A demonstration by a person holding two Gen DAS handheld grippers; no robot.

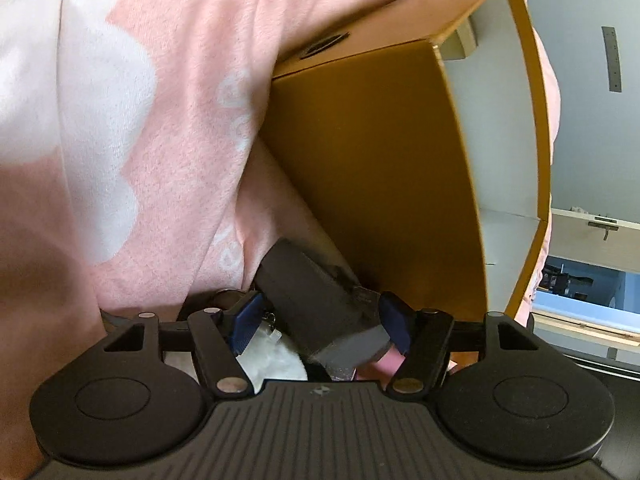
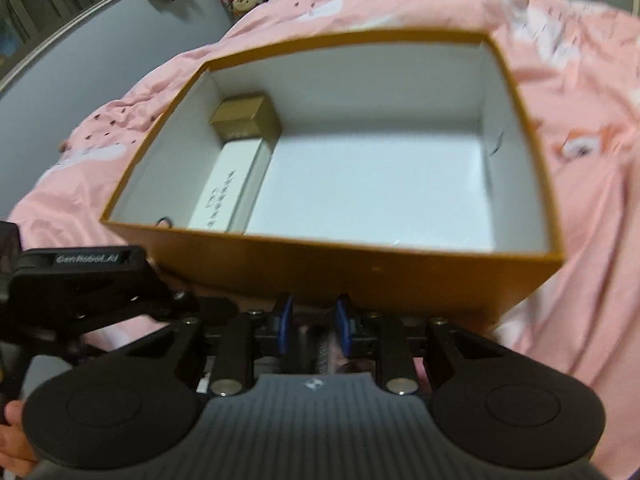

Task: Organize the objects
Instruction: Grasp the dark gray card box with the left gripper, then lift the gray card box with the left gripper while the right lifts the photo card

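Orange cardboard box (image 2: 400,280) sits open on pink bedspread (image 2: 580,200), white inside. Small gold box (image 2: 248,118) in far left corner of it, white carton (image 2: 228,184) lying just in front, touching left wall. Left gripper (image 1: 320,316) beside box outer wall, blue pads (image 1: 246,316) clamping dark grey rectangular object (image 1: 308,300). Right gripper (image 2: 314,324) just short of box near wall, jaws narrow; something blurred between them, grip unclear.

One orange box (image 2: 328,276) lies on one pink bedsheet (image 2: 592,184). Inside are two small boxes: one gold (image 2: 248,120), one white (image 2: 232,184).
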